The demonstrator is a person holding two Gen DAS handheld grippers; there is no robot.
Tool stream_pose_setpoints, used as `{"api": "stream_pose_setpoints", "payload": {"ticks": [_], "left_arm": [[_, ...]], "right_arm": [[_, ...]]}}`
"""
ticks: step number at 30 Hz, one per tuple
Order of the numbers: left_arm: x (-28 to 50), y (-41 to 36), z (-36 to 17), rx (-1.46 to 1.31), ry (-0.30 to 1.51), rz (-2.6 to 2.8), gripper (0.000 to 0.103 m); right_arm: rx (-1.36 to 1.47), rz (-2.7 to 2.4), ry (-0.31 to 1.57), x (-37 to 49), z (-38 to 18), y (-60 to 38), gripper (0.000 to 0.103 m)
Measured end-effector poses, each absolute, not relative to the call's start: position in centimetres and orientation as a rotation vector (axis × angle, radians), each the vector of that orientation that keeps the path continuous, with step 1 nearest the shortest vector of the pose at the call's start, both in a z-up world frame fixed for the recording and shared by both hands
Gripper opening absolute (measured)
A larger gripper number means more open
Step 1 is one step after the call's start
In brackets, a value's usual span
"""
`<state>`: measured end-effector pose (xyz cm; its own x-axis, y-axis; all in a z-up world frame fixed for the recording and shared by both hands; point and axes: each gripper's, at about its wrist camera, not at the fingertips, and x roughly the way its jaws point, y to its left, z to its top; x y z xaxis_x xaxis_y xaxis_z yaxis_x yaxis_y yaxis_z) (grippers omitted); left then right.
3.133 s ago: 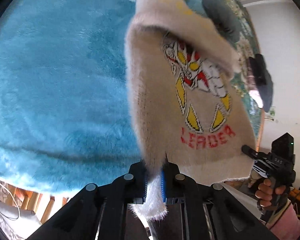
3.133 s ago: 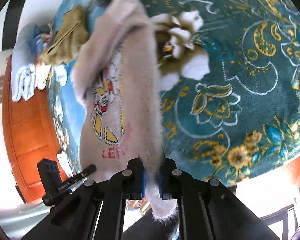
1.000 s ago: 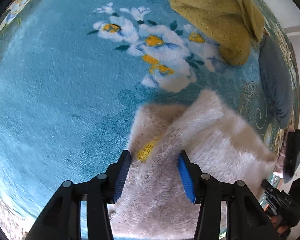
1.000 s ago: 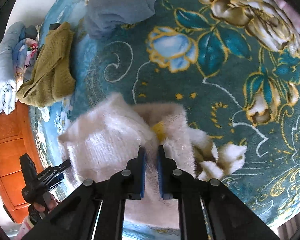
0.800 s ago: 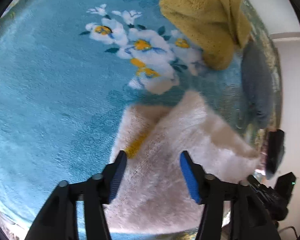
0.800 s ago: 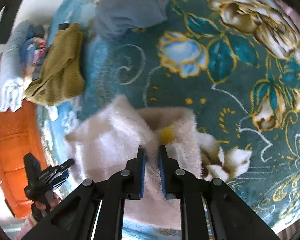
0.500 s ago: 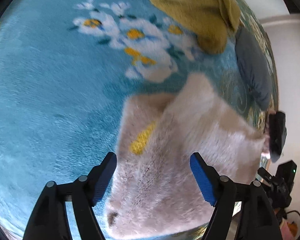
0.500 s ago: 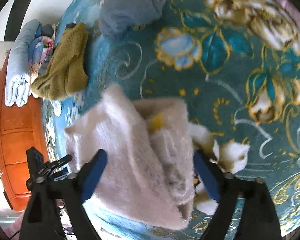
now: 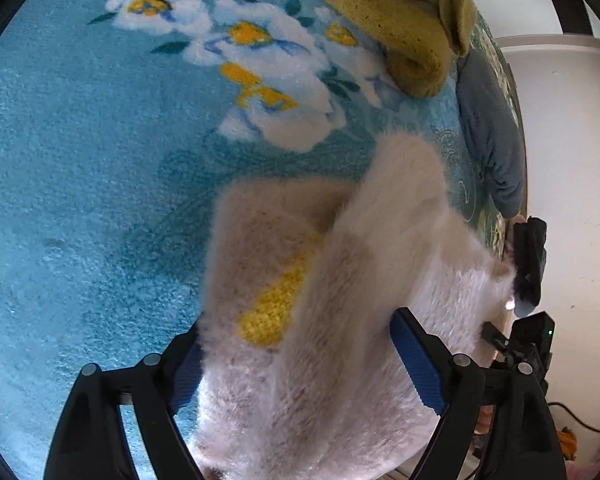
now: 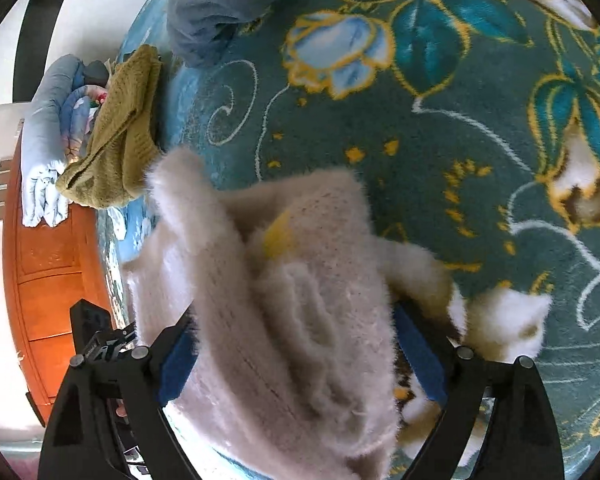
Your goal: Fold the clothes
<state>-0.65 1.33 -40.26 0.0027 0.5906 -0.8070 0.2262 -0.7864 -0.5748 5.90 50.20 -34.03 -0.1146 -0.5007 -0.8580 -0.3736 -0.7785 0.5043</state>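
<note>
Sweater (image 9: 340,280), fluffy beige, no legible writing, lies folded on carpet (image 9: 80,160) between both grippers' spread, empty fingers (image 10: 420,356).

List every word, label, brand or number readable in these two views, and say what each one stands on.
None can be read.
Fuzzy cream sweater: only a yellow knitted patch shows, no lettering.
Other hand-held gripper, in the left wrist view: no legible marking.
Other hand-held gripper, in the right wrist view: a pale mark on its body, too small and blurred to read.
Floral blanket: pattern only, no text.
</note>
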Motion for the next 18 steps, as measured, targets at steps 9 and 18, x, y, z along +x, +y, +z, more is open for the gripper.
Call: {"api": "stream_pose_setpoints", "payload": {"ticks": [9, 18], "left_arm": [[1.7, 0.4, -41.1, -1.953, -0.954, 1.754, 0.087], [2.8, 0.4, -40.4, -1.992, -0.907, 1.805, 0.073]], "right_arm": [[2.002, -1.946, -1.068, 7.7, -34.4, 49.2, 0.091], [2.074, -2.007, -1.135, 7.2, -34.5, 48.9, 0.072]]}}
